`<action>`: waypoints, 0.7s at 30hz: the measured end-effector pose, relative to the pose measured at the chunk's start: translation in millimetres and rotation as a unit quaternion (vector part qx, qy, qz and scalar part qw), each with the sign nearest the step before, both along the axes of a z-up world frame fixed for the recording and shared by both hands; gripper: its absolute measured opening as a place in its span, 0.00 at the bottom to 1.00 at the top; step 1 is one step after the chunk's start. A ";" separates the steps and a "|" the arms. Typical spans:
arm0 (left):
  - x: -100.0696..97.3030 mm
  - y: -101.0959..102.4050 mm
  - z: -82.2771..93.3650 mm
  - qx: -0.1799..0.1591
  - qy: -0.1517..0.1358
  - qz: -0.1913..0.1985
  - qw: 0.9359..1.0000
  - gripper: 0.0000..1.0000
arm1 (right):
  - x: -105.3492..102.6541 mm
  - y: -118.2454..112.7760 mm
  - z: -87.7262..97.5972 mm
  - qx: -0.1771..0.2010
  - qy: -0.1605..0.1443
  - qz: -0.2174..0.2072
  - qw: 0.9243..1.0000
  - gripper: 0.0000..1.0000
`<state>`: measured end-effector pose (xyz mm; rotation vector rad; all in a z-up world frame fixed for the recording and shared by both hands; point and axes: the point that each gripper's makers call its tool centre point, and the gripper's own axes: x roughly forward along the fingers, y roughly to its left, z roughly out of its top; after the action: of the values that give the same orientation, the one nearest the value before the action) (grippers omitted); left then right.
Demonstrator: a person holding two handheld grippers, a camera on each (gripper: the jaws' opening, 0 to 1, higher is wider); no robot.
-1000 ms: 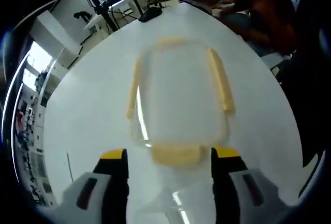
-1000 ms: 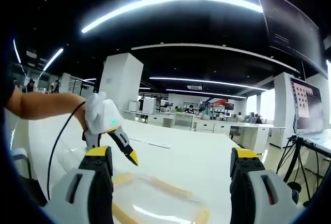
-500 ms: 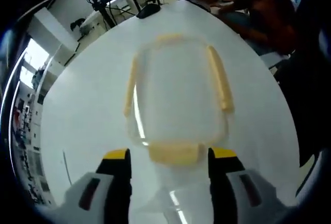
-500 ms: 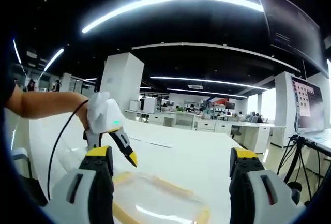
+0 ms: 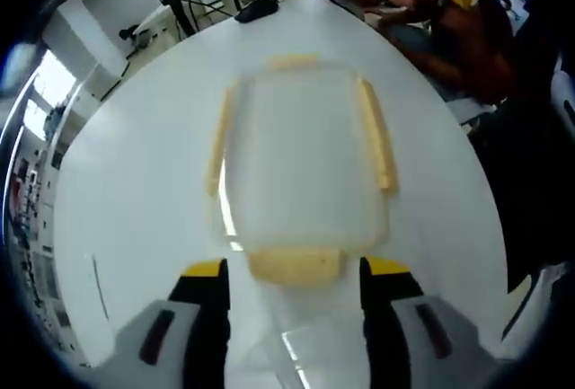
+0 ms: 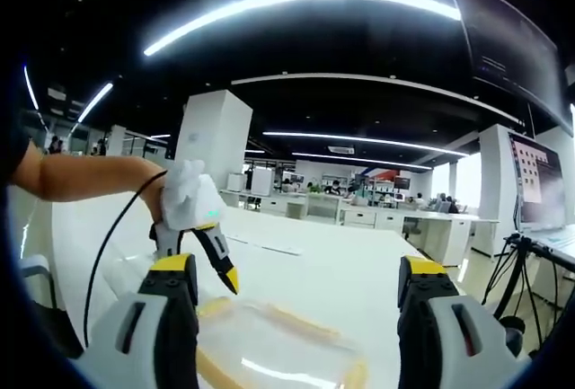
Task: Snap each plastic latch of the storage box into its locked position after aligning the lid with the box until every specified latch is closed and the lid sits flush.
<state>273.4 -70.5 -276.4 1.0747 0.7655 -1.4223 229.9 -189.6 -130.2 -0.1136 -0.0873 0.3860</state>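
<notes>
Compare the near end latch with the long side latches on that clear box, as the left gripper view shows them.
The near end latch is short and broad; the side latches are long and narrow. The near end latch lies between the tips of the open left gripper; the side latches run away from them along the storage box. All are pale yellow, on the lid's rim.

Storage box (image 5: pixel 301 160) on table (image 5: pixel 135 200), before left claw (image 5: pixel 292 268).

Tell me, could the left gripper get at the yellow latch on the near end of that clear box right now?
Probably yes. The left gripper is open, the near latch lies right between its fingertips, and nothing stands between them on the white table.
</notes>
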 end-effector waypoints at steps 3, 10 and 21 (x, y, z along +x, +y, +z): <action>0.4 -0.5 -0.3 -0.001 0.006 0.000 1.000 0.61 | 0.0 0.9 -1.4 -0.002 0.002 0.002 1.000 0.92; 0.6 -0.5 -1.0 0.006 0.014 -0.003 1.000 0.62 | -0.6 2.0 -1.6 -0.002 0.002 0.003 1.000 0.92; 5.6 1.8 -1.3 0.024 0.006 -0.002 1.000 0.53 | 0.3 3.7 -3.4 -0.003 0.006 0.007 1.000 0.92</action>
<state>279.0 -68.7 -277.6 1.1059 0.8093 -1.4210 230.2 -185.9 -133.6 -0.1171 -0.0741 0.4002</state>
